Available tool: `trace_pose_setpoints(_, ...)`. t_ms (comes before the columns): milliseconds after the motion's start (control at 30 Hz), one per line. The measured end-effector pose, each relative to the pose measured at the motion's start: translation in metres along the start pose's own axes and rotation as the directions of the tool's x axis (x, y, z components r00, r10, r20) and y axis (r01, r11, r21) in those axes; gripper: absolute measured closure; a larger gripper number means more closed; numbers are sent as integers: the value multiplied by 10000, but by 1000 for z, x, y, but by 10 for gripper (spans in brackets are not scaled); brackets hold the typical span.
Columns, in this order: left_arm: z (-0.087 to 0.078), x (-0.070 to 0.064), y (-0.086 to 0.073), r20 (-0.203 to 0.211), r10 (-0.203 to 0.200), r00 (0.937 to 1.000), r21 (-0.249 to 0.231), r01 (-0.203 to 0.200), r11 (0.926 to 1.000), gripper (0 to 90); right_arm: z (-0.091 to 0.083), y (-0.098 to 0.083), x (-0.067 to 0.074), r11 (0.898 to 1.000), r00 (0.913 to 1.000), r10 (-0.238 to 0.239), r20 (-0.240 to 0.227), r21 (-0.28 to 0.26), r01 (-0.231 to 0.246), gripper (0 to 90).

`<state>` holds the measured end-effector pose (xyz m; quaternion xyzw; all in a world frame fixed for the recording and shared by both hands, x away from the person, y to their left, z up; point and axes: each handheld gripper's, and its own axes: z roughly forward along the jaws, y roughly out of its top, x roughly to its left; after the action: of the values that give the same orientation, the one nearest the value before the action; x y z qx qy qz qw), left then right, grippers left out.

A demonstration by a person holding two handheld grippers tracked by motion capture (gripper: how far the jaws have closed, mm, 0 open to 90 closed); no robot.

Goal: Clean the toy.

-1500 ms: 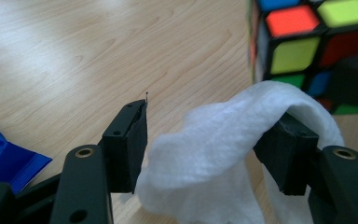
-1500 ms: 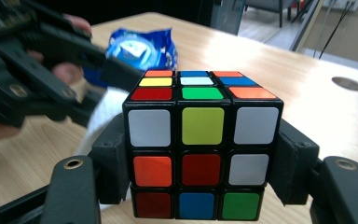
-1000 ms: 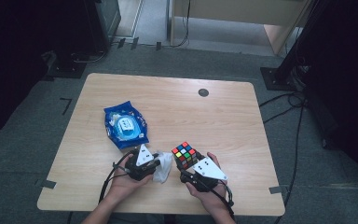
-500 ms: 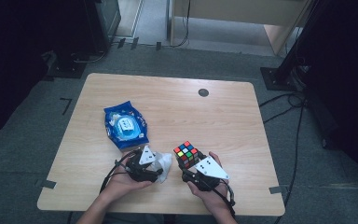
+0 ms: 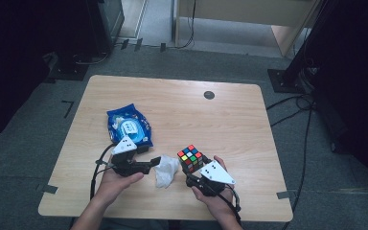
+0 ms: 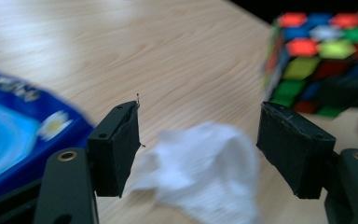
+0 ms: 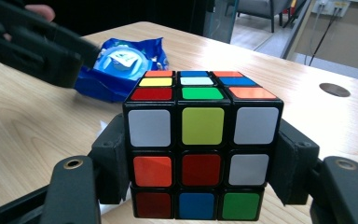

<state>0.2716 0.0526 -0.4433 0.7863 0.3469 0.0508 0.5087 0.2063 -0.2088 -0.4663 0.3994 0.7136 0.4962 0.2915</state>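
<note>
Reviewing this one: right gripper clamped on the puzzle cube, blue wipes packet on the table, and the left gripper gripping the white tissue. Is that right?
Not quite: the left gripper is not gripping the white tissue. Its jaws have just been opening and stand apart from it, as the left gripper view shows. The right gripper is clamped on the puzzle cube, and the blue wipes packet lies on the table.
</note>
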Motion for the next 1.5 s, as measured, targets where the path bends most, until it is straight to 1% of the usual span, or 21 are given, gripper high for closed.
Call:
trace_pose_setpoints(33, 3, -7, 2, 115, 16, 9999, 13, -17, 10000, 264, 1, 0, 2, 10000, 10000, -26, -48, -9, 26, 350)
trace_pose_setpoints(67, 3, -7, 2, 115, 16, 9999, 13, -17, 10000, 245, 1, 0, 2, 10000, 10000, -26, -48, -9, 26, 350)
trace_pose_setpoints(100, 8, -20, 7, 382, 54, 9993, 52, -57, 10000, 226, 3, 0, 7, 9998, 9998, -189, -113, 30, 189, 350)
trace_pose_setpoints(133, 11, -25, 9, 528, 74, 9986, 84, -78, 9999, 214, 4, 0, 10, 9997, 9996, -253, -139, 30, 253, 350)
trace_pose_setpoints(200, 17, -34, 11, 561, 137, 9983, 347, -156, 9993, 198, 6, -1, 14, 9993, 9991, -365, -206, 49, 366, 350)
trace_pose_setpoints(400, 25, -41, 12, 610, -18, 9981, 736, -27, 9973, 172, 7, -1, 19, 9980, 9979, -624, -199, 97, 626, 350)
trace_pose_setpoints(500, 32, -45, 13, 639, -135, 9979, 1128, 62, 9936, 173, 9, -2, 26, 9955, 9954, -941, -154, 86, 942, 350)
trace_pose_setpoints(633, 37, -47, 13, 525, -213, 9984, 1487, 132, 9888, 204, 10, -3, 32, 9921, 9920, -1256, -98, 60, 1256, 350)
trace_pose_setpoints(700, 38, -45, 13, 471, -416, 9980, 1663, 332, 9855, 269, 11, -4, 37, 9833, 9833, -1819, 20, 35, 1819, 350)
trace_pose_setpoints(733, 38, -43, 13, 527, -475, 9975, 1735, 377, 9841, 308, 10, -4, 39, 9807, 9806, -1957, 80, 36, 1956, 350)
trace_pose_setpoints(833, 38, -41, 13, 668, -448, 9968, 1823, 319, 9827, 321, 10, -5, 41, 9762, 9762, -2167, 89, 34, 2167, 349)
trace_pose_setpoints(967, 36, -39, 12, 714, -420, 9966, 1648, 298, 9859, 336, 12, -5, 40, 9765, 9765, -2154, -79, -91, 2153, 345)
trace_pose_setpoints(1067, 27, -29, 13, 755, -770, 9942, 947, 697, 9931, 337, 13, -7, 37, 9760, 9761, -2171, 20, 184, 2171, 311)
trace_pose_setpoints(1133, 19, -23, 15, 971, -836, 9918, 391, 801, 9960, 337, 14, -10, 33, 9791, 9798, -1999, 90, 404, 1994, 295)
trace_pose_setpoints(1167, 19, -23, 15, 971, -836, 9918, 391, 801, 9960, 337, 14, -10, 33, 9791, 9798, -1999, 90, 404, 1994, 295)
trace_pose_setpoints(1200, 11, -20, 17, 1039, -759, 9917, -87, 772, 9970, 337, 14, -11, 27, 9892, 9906, -1367, -91, 528, 1370, 335)
trace_pose_setpoints(1233, 11, -20, 17, 1039, -759, 9917, -87, 772, 9970, 337, 14, -11, 27, 9892, 9906, -1367, -91, 528, 1370, 335)
trace_pose_setpoints(1267, 7, -19, 16, 966, -539, 9939, -435, 584, 9973, 336, 12, -10, 21, 9964, 9977, -670, -125, 509, 675, 431)
trace_pose_setpoints(1300, 5, -19, 16, 973, -465, 9942, -529, 518, 9973, 336, 11, -9, 17, 9984, 9993, -306, -204, 469, 315, 490)
trace_pose_setpoints(1433, 5, -17, 11, 1069, -504, 9930, -825, 593, 9948, 336, 9, -6, 7, 9968, 9974, 716, -47, 356, -714, 682)
trace_pose_setpoints(1500, 7, -18, 9, 1090, -445, 9930, -859, 540, 9948, 336, 9, -4, 4, 9927, 9929, 1165, -229, 352, -1156, 752)
